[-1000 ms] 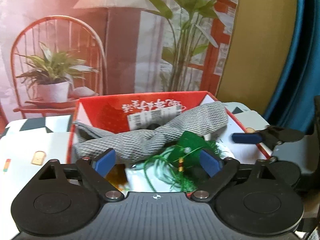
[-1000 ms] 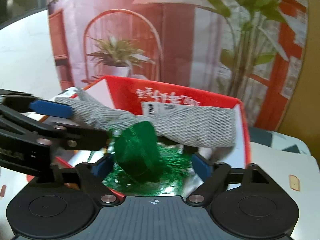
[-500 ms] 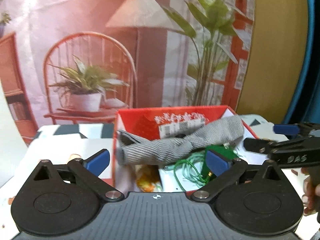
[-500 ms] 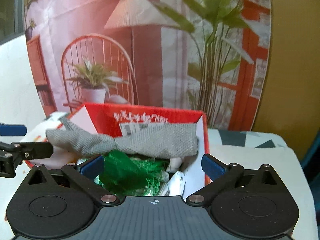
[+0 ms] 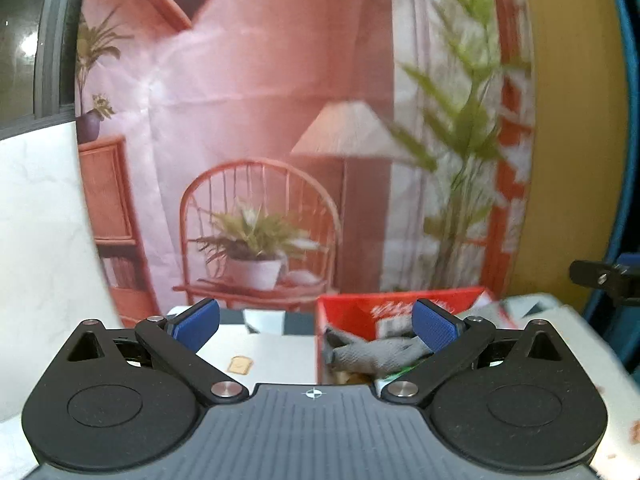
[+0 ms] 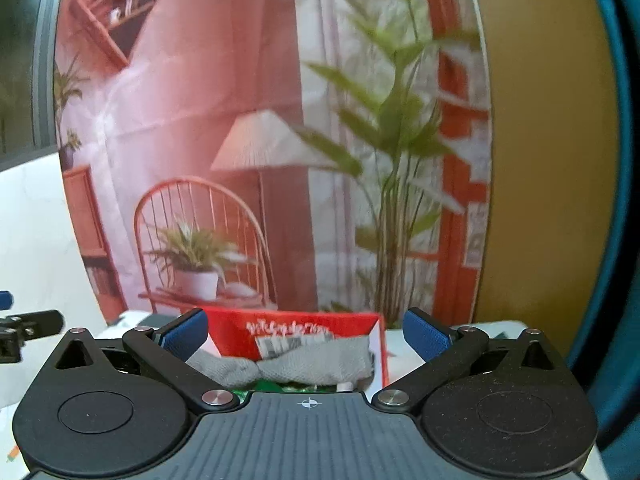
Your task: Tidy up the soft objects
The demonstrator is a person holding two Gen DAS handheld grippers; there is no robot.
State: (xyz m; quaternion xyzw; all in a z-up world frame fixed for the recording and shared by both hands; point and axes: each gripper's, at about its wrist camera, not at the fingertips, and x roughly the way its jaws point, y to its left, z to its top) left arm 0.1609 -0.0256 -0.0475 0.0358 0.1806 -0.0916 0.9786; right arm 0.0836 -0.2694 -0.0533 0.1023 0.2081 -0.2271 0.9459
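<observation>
The left wrist view looks forward and slightly down between its own fingers, the red box point(image 5: 400, 312) low and right of centre, not close; the right wrist view faces the same way, the box low at centre; both share the box, the grey cloth point(image 6: 288, 364) and the printed backdrop point(image 5: 260, 120).
</observation>
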